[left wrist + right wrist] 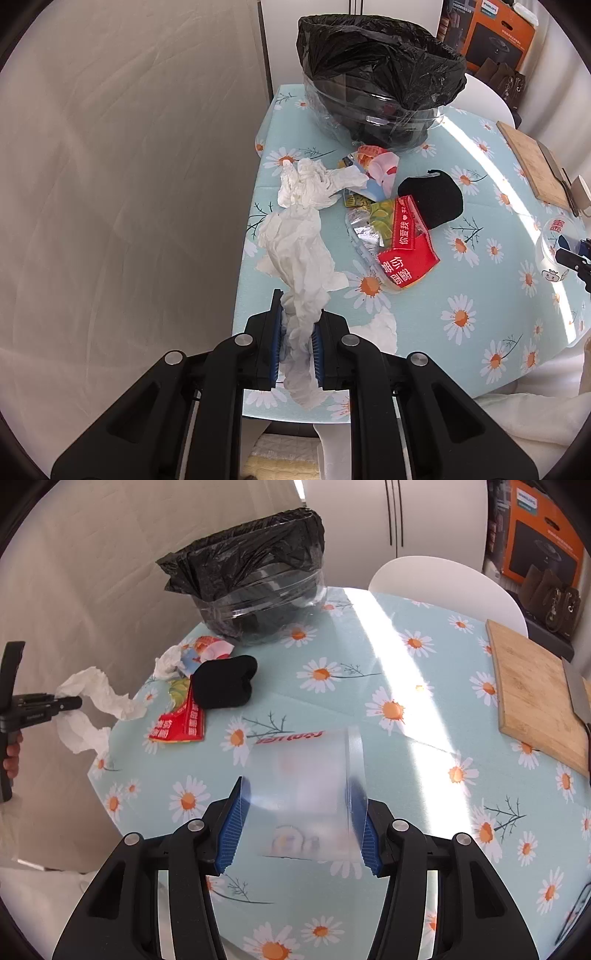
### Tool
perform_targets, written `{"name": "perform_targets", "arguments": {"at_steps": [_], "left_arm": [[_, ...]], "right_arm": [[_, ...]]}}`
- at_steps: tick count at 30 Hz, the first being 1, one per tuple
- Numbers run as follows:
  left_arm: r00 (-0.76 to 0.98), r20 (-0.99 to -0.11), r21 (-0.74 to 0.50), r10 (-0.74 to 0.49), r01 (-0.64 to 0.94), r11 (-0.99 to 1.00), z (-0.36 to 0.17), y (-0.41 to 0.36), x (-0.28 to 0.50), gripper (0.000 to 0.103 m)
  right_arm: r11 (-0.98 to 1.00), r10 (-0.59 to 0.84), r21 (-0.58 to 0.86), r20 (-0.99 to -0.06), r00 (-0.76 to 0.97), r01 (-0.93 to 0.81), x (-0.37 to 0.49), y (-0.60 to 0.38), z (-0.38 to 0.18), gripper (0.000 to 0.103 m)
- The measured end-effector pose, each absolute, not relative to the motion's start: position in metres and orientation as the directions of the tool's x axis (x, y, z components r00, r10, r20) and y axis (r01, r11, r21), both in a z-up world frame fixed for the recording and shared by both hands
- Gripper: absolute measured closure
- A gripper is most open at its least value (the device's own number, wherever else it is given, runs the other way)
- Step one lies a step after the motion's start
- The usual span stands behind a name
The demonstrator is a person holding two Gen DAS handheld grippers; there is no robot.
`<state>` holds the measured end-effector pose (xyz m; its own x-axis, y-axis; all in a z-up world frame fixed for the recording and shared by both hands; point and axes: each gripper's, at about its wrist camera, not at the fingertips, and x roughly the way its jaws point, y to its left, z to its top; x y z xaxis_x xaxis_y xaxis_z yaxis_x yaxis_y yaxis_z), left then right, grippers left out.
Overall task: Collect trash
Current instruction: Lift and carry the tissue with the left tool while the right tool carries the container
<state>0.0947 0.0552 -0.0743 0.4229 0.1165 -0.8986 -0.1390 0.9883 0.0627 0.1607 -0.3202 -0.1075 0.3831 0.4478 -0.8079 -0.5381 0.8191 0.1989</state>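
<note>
Before the lined bin [380,92], left claw [299,350] pinches tissue [295,258]; right claw [301,823] clasps a clear cup [306,775].

R gripper [301,823] at 6 o'clock, blue pads either side of a clear plastic cup [306,794], blurred, red print on it; pads look to press its walls. Table [406,775] w/ daisy cloth fills centre. Bin w/ black bag [255,594] at 11 o'clock. Just below it: black sock [225,683], red wrapper [181,723], crumpled wrappers [207,651], all abt 10 o'clock. L gripper [74,703] at 9 o'clock, off table edge, pinching white tissue [99,698] that trails onto the cloth. Wooden board [532,686] at 3 o'clock. White chair [443,579] at 1 o'clock.
</note>
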Motion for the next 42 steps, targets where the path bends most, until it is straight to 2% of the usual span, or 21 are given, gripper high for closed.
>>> {"name": "perform_targets", "arguments": {"at_steps": [7,12,18,24,32,42], "left_arm": [[0.482,-0.87,0.052,0.108,-0.129,0.99,-0.043,0.035,0.1,0.088],[0.453,-0.886,0.05,0.098,-0.116,0.992,-0.021,0.03,0.113,0.088],[0.481,-0.87,0.086,0.105,-0.061,0.994,0.014,0.029,0.13,0.088],[0.559,-0.824,0.129,0.093,0.026,0.991,0.053,0.031,0.152,0.088],[0.631,-0.775,0.154,0.024,0.152,0.976,0.092,0.038,0.201,0.088],[0.656,-0.753,0.205,-0.056,0.314,0.927,0.099,0.032,0.272,0.088]], "right_arm": [[0.823,0.458,0.195,-0.784,0.42,-0.534,0.163,-0.352,-0.091,0.053],[0.819,0.462,0.168,-0.759,0.458,-0.549,0.166,-0.361,-0.072,0.053],[0.848,0.431,0.145,-0.748,0.505,-0.509,0.179,-0.366,-0.053,0.053],[0.868,0.409,0.122,-0.724,0.556,-0.481,0.197,-0.356,-0.025,0.053],[0.86,0.476,0.196,-0.64,0.603,-0.471,0.236,-0.334,0.018,0.053],[0.872,0.451,0.14,-0.602,0.659,-0.469,0.281,-0.277,0.048,0.053]]}}
